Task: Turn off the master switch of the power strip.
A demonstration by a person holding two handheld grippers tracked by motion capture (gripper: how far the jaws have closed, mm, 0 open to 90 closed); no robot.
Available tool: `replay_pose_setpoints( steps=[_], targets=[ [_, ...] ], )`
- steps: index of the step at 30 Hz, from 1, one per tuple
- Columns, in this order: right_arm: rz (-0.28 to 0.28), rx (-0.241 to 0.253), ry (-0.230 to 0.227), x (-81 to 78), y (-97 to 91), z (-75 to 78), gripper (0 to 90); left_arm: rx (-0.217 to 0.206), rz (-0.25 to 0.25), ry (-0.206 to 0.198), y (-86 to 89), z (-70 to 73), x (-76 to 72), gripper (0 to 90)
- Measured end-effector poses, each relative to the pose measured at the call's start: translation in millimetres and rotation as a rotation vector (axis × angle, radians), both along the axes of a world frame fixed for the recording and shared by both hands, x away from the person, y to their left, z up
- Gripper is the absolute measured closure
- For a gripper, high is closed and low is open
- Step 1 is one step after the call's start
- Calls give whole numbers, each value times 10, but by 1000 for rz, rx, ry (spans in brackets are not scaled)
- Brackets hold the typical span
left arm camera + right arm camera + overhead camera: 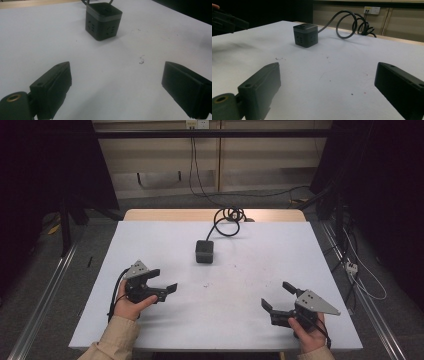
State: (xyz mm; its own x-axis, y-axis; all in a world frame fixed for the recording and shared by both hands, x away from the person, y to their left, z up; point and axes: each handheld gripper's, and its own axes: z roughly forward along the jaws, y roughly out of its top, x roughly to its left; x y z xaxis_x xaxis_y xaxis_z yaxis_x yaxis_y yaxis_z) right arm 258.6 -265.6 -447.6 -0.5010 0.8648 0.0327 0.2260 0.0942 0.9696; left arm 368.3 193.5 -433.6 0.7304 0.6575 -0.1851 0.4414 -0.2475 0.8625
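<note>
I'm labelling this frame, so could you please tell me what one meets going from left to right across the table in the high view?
Left gripper → black cube power strip → right gripper. The cube's coiled cable lies farther back, overlapping the cube in left-right order.

Beyond my white table (150,245) with its wooden far edge, I see a beige panelled wall (260,160) across the top of the frame, a wall socket (196,124) at top centre, grey floor (45,270) and dark curtains (380,180) either side.
</note>
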Motion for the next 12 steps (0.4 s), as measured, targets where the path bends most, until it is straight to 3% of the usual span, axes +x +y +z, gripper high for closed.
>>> replay_pose_setpoints(
  steps=[12],
  targets=[
    [7, -8, 7, 27, 43, -15, 62, -2, 42, -8, 207, -58, -124, 74]
  ],
)
